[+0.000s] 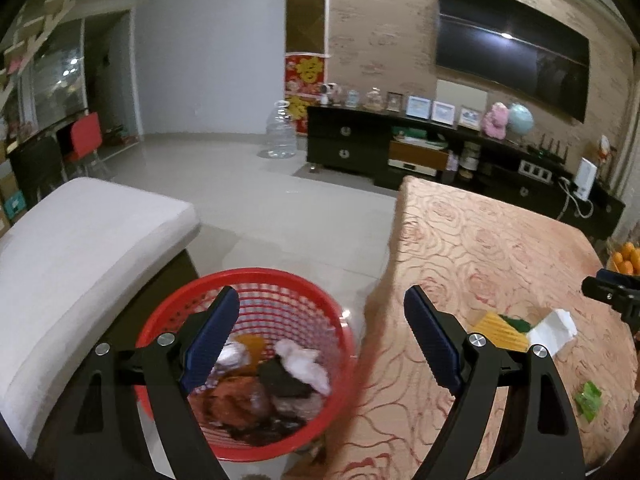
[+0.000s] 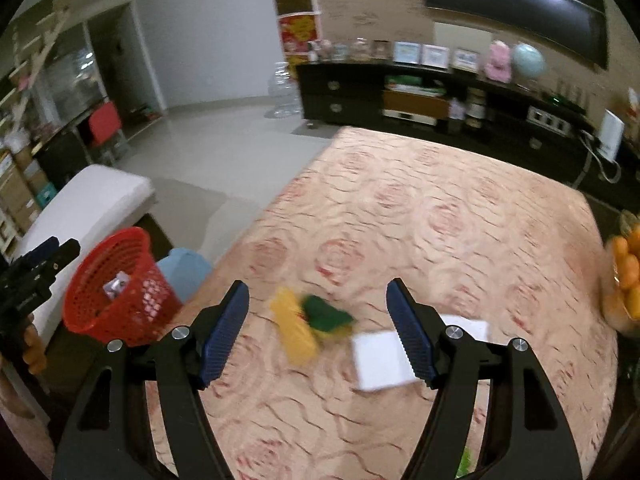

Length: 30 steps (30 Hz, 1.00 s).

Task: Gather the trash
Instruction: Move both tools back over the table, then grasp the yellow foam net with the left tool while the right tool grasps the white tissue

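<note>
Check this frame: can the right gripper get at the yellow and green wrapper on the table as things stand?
Probably yes. The right gripper is open and empty, pointing down at the yellow and green wrapper, which lies bare on the tablecloth ahead of its fingers. Only the white paper lies beside it.

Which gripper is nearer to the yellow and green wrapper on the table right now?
The right gripper. The yellow and green wrapper lies on the table between its open fingers, just ahead. The left gripper sits over the red basket beside the table, with the wrapper off to its right.
</note>
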{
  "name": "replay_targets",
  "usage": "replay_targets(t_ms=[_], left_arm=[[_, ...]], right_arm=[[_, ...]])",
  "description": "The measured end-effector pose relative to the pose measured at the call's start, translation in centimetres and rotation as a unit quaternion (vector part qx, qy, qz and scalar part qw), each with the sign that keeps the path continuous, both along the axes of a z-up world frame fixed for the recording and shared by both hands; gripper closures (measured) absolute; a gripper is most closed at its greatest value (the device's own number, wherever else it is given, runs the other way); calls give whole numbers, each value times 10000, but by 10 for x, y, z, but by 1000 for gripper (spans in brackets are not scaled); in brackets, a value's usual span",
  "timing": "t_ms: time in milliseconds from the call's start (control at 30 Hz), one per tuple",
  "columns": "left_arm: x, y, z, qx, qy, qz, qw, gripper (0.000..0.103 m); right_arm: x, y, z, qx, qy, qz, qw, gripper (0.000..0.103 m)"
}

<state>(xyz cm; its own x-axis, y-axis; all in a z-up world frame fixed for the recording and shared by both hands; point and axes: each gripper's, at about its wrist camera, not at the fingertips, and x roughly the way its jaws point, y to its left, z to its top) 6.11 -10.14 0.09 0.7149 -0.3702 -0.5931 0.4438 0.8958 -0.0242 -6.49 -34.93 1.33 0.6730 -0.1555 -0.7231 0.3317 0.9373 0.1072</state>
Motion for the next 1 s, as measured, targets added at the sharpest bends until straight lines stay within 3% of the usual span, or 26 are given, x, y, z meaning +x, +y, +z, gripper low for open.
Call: replay_targets(t_ms=[367,667,1000], left_arm=[[-22,-66,-25,387,20,-734,9965,22],[-34,-114,-71,932,62,-1464,9848,22],[-31,-163,-97,957,174,-1990,9752,22]], right_arm=[[-61,-57,-11,214,10,-815,9964,32],[-58,-73,-34,355,62,-819,9960,32],[-48,-85,-51,538,94,-778,9955,32]])
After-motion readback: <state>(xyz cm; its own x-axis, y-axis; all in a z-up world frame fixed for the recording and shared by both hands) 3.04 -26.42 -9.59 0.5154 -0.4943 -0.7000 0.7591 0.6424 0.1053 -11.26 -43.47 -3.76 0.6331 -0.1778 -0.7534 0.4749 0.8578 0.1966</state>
